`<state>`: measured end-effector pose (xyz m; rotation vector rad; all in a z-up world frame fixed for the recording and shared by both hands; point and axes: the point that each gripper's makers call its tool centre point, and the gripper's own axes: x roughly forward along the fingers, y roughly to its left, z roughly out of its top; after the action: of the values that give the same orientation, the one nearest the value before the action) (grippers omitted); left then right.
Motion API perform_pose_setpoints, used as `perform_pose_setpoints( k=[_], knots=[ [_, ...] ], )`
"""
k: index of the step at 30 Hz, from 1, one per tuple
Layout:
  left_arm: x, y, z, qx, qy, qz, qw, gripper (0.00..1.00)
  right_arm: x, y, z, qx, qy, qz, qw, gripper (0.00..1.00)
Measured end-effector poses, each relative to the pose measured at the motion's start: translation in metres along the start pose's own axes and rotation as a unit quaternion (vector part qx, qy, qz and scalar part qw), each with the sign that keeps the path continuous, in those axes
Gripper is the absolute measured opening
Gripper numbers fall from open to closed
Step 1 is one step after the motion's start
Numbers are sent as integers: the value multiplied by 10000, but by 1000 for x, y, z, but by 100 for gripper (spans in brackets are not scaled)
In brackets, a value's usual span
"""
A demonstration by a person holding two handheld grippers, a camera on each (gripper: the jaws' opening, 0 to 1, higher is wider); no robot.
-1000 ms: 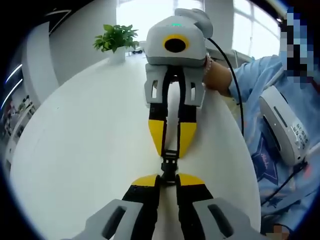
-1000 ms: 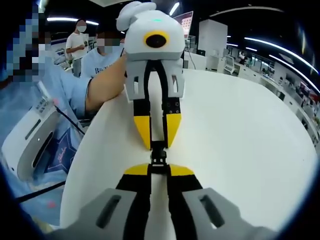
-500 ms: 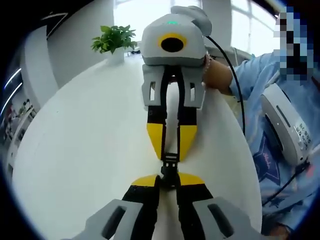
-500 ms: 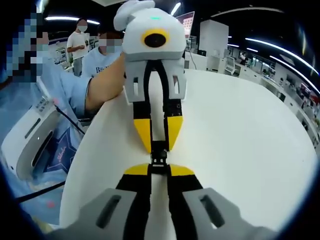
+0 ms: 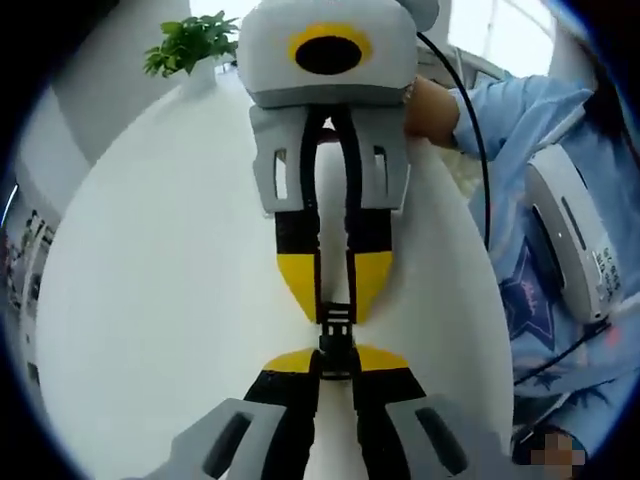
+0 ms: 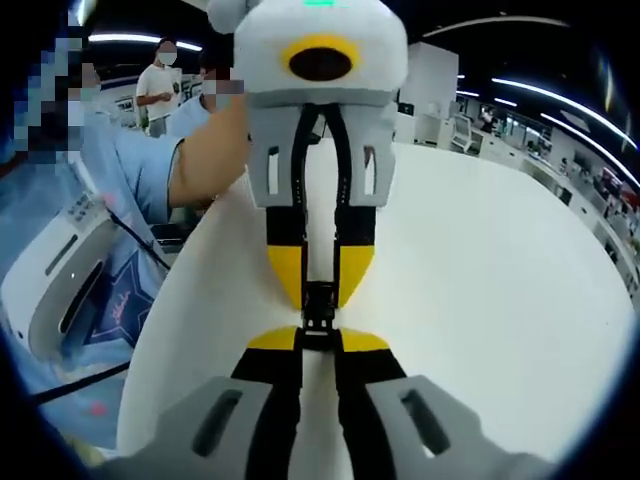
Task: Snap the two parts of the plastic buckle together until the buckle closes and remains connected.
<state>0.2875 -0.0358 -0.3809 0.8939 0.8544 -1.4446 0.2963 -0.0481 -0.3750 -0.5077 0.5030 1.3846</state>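
Left gripper (image 5: 336, 358) pinches the near end of the black plastic buckle (image 5: 336, 340), right gripper (image 5: 336, 305) clamps the far end, yellow tips nearly meeting. It hangs between them over the smooth white table (image 5: 160, 280); potted plant (image 5: 188, 42) far left.

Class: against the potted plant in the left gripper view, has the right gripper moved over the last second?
Cannot tell: the right gripper looms larger, but the potted plant has shifted too, so the camera itself moved.
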Motion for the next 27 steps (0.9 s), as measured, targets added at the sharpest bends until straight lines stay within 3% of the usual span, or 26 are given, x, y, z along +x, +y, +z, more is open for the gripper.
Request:
perform_pose_setpoints(
  k=[16,20,27],
  knots=[
    [2,-1,1,-169,467,-131,9987,9,1,0,-1,-38,-37,-43,10000,14],
    [5,-5,3,-199,461,-87,9987,9,-2,-2,-3,18,-32,-128,9999,19],
    [7,-8,2,-266,271,-79,9992,9,-16,10,-9,-117,162,125,9997,17]
  ],
)
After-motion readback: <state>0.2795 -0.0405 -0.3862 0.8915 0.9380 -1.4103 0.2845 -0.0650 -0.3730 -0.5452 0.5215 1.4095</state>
